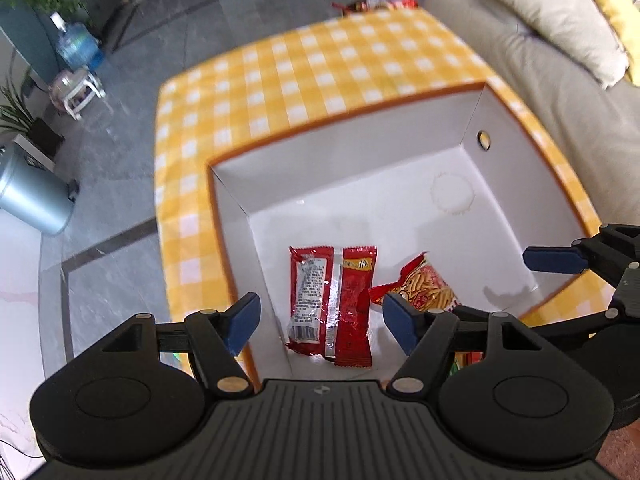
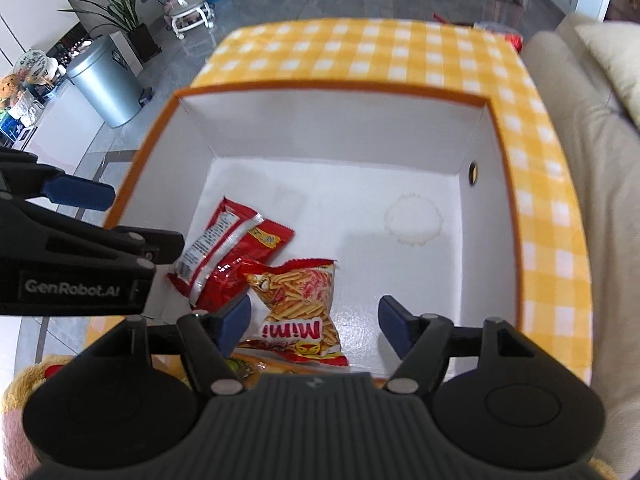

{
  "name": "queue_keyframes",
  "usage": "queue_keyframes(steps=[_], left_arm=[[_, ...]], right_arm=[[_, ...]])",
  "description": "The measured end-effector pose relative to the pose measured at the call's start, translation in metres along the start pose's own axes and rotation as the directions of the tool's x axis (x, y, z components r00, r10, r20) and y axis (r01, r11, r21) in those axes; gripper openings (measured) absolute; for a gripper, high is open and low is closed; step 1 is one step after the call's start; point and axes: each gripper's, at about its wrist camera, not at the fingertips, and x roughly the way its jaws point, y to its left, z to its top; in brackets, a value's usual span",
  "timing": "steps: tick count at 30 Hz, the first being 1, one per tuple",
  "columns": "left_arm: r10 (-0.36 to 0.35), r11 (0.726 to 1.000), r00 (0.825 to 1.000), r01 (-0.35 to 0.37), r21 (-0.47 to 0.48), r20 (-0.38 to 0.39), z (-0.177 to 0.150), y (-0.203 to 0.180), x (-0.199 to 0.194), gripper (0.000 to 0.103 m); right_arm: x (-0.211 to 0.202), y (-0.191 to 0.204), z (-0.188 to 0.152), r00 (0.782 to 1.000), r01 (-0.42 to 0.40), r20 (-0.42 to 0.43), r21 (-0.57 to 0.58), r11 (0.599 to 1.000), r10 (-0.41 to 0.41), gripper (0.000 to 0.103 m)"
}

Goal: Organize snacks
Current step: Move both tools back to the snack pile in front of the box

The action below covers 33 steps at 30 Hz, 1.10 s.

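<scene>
From the left wrist view, the left claw (image 1: pixel 320 322) hung spread above the open white-lined box (image 1: pixel 360 152), its blue pads (image 1: pixel 243 322) wide apart and pinching nothing. Below the gap, a red snack packet (image 1: pixel 332 304) lay flat on the box floor, back side up, showing its silver seam and barcode, close to the box's left wall. Just beside it on the right lay the Mimi fries packet (image 1: pixel 428 284), partly hidden by the claw's right pad. The right claw's blue pad (image 1: pixel 554 259) reached in from the right edge over the box. The box sat on a counter covered with a yellow-and-white checked cloth (image 1: pixel 320 68), with a beige sofa (image 1: pixel 540 92) alongside.

From the right wrist view, the right claw (image 2: pixel 316 324) was likewise spread, empty, above the same box (image 2: pixel 336 136). The Mimi fries packet (image 2: pixel 300 304) lay on the floor beneath the gap, nearer the left pad (image 2: pixel 236 322). The red snack packet (image 2: pixel 232 252) lay tilted just behind it, their corners overlapping. The left claw (image 2: pixel 80 194) entered from the left. A faint round stain (image 2: pixel 414 220) marked the box floor, well apart from both packets. A metal bin (image 2: pixel 106 80) stood on the floor beyond.
</scene>
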Motion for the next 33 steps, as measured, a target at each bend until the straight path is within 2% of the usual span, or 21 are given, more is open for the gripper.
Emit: queue_keyframes(steps=[2, 7, 10, 19, 21, 24, 27, 30, 33], left_arm=[[0.004, 1.0, 0.999, -0.004, -0.008, 0.035, -0.005, 0.001, -0.013, 0.083], [0.005, 0.999, 0.993, -0.001, -0.041, 0.119, -0.023, 0.001, -0.046, 0.084], [0.024, 0.999, 0.983, -0.016, -0.048, 0.183, -0.038, -0.001, -0.064, 0.084], [0.082, 0.995, 0.942, -0.057, -0.087, 0.326, -0.091, -0.013, -0.105, 0.085], [0.083, 0.994, 0.935, -0.053, -0.096, 0.344, -0.106, -0.016, -0.11, 0.085], [0.079, 0.992, 0.935, -0.041, -0.115, 0.347, -0.126, -0.02, -0.111, 0.085], [0.054, 0.989, 0.942, -0.005, -0.146, 0.331, -0.146, -0.021, -0.107, 0.085], [0.021, 0.982, 0.948, 0.04, -0.184, 0.317, -0.166, -0.018, -0.101, 0.085], [0.019, 0.982, 0.956, 0.037, -0.183, 0.294, -0.184, -0.023, -0.092, 0.085]], right_arm=[[-0.012, 0.003, -0.003, 0.999, 0.01, 0.031, -0.013, 1.0, -0.01, 0.076], [-0.047, 0.008, -0.017, 0.993, 0.025, 0.119, -0.035, 0.999, -0.021, 0.078], [-0.068, 0.01, -0.027, 0.986, 0.028, 0.168, -0.037, 0.999, -0.021, 0.078], [-0.134, 0.015, -0.079, 0.935, 0.041, 0.354, -0.05, 0.998, -0.02, 0.079], [-0.145, 0.017, -0.094, 0.922, 0.045, 0.388, -0.063, 0.997, -0.017, 0.087], [-0.153, 0.021, -0.114, 0.908, 0.059, 0.418, -0.092, 0.994, -0.015, 0.088], [-0.155, 0.023, -0.134, 0.906, 0.072, 0.423, -0.105, 0.992, -0.021, 0.088], [-0.15, 0.018, -0.156, 0.916, 0.049, 0.401, -0.094, 0.994, -0.008, 0.086], [-0.139, 0.012, -0.175, 0.929, 0.045, 0.369, -0.072, 0.996, -0.015, 0.084]])
